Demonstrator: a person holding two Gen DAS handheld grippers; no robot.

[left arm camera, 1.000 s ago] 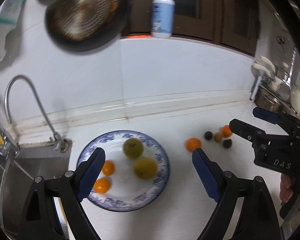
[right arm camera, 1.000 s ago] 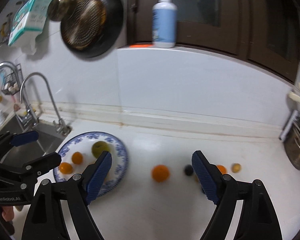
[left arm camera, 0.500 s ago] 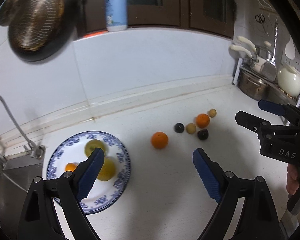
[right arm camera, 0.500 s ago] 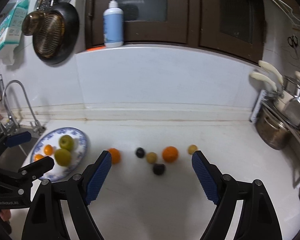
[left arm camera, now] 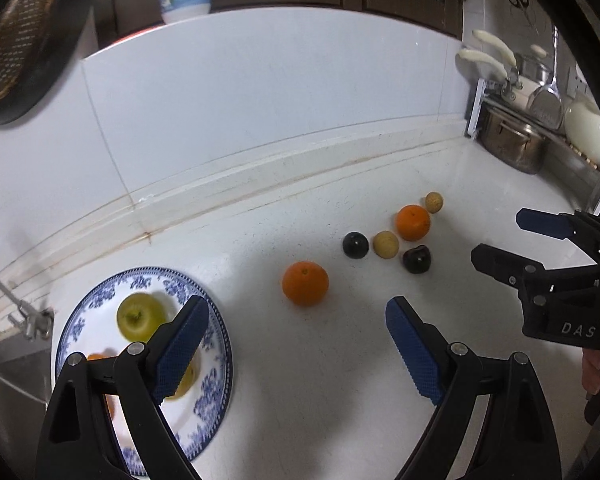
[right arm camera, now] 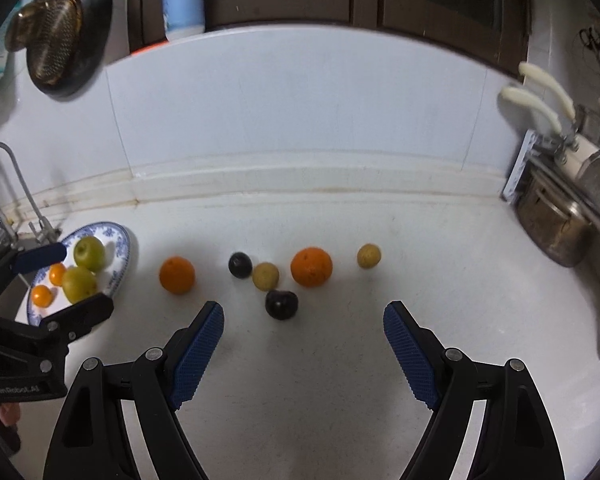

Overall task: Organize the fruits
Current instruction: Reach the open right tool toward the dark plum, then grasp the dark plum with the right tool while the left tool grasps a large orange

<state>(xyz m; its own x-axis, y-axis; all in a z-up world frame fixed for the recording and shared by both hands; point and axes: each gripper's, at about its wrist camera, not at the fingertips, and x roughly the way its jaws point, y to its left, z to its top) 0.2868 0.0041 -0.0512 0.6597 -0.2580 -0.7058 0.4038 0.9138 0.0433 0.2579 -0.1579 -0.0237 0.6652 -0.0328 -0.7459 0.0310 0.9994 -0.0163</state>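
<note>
Both our left gripper (left arm camera: 296, 340) and right gripper (right arm camera: 303, 338) hover spread wide, holding nothing. The nearest orange (left arm camera: 305, 283) sits straight ahead of the left fingers, the plate (left arm camera: 216, 320) beside its left finger. We should centre, lower, squeeze gently. Bare counter (left arm camera: 320, 380) surrounds it; the dark plum (right arm camera: 281, 304) cluster lies farther right.

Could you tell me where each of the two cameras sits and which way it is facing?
Left wrist: on the left gripper, looking down past open jaws at the blue plate and nearest orange; the right gripper and a bit of hand show at right.
Right wrist: on the right gripper, looking down at the loose fruit, dark plum nearest; the left gripper shows at left.
Shared: plate, counter fruit, steel pot.
</note>
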